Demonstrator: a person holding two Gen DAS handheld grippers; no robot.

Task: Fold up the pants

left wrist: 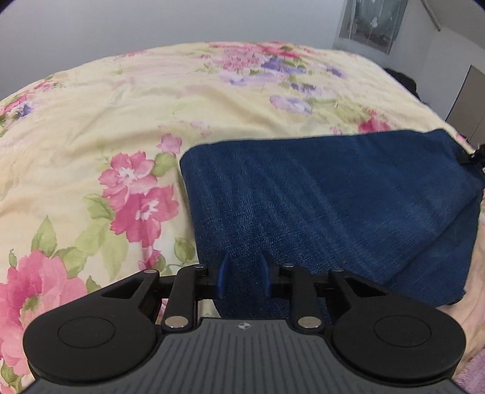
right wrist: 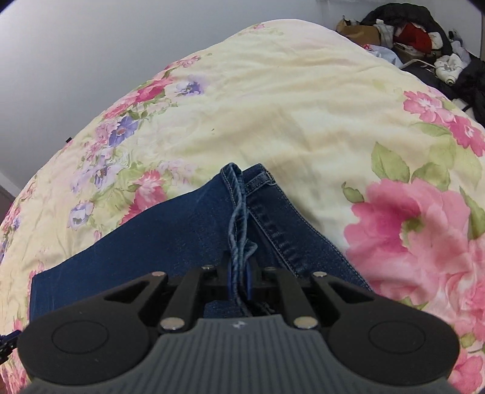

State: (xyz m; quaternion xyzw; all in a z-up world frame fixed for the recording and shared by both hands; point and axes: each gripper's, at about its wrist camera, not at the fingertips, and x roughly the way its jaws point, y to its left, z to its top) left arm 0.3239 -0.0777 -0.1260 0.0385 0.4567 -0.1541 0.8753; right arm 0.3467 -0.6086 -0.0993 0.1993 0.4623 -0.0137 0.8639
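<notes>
Bedspread [left wrist: 121, 100] in pale yellow, printed with pink and purple flowers and green leaves, is covering the whole bed and filling most of both views, lying softly wrinkled. Grey wall is running behind it, and in the right wrist view a heap of dark clothes and bags [right wrist: 424, 39] is sitting past the bed's far right corner. In the left wrist view a framed picture [left wrist: 372, 21] is hanging on the far wall; its content is too blurred to read.

Dark blue denim pants [left wrist: 318, 197] are lying on the bedspread, folded into a flat layered slab. In the right wrist view the pants [right wrist: 169, 233] are showing a stitched seam and a bunched, lighter edge running up the middle.

The left gripper [left wrist: 244, 274] is hovering over the near edge of the denim, its 2 blue fingertips [left wrist: 223, 272] standing apart with a gap of cloth showing between them, gripping nothing. The right gripper [right wrist: 241, 283] is pinching the bunched denim edge, its jaws drawn close on the fabric.

A small white logo is marking each gripper's grey ribbed body; no lettering is legible.
</notes>
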